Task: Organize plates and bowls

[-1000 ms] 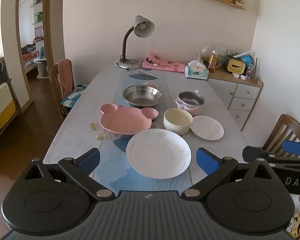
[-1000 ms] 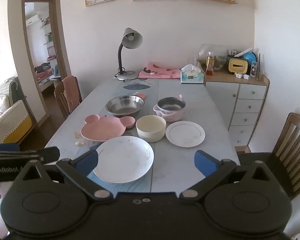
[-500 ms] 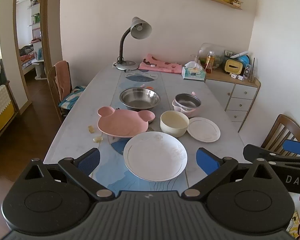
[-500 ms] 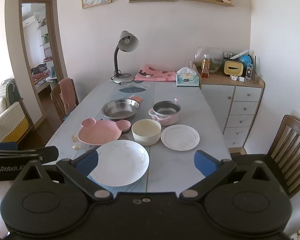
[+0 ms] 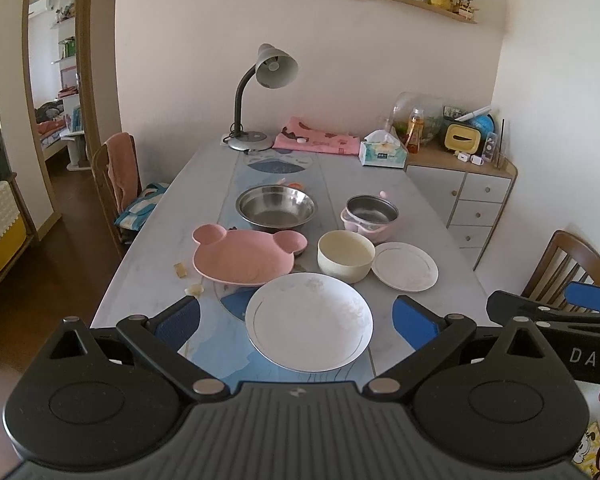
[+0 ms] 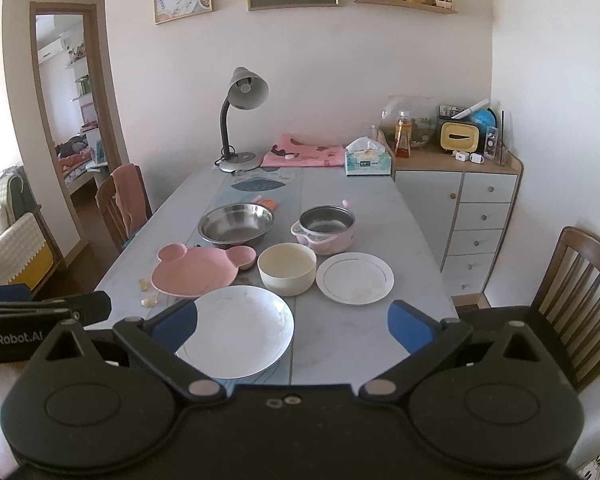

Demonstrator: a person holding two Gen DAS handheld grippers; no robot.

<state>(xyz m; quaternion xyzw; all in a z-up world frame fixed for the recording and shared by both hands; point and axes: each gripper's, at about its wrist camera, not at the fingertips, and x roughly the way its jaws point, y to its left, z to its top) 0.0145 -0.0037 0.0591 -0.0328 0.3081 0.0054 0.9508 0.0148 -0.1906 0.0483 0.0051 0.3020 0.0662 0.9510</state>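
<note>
A large white plate (image 5: 309, 321) (image 6: 240, 330) lies nearest on the grey table (image 5: 420, 208). Behind it sit a pink bear-shaped plate (image 5: 244, 256) (image 6: 198, 270), a cream bowl (image 5: 346, 255) (image 6: 287, 268) and a small white plate (image 5: 405, 266) (image 6: 355, 277). Farther back stand a steel bowl (image 5: 276, 207) (image 6: 236, 225) and a pink pot with a steel liner (image 5: 370, 216) (image 6: 326, 229). My left gripper (image 5: 296, 316) and right gripper (image 6: 292, 320) both hover open and empty, short of the table's near edge.
A desk lamp (image 5: 260, 100), pink cloth (image 5: 318, 141) and tissue box (image 5: 382, 154) occupy the table's far end. Crumbs (image 5: 180, 270) lie left of the pink plate. Wooden chairs (image 6: 572, 280) (image 5: 116, 184) flank the table; a drawer cabinet (image 6: 468, 216) stands right.
Both cameras have tilted up and pulled back a little, so the dishes sit lower and smaller in view. Nothing on the table has moved; both grippers stay open.
</note>
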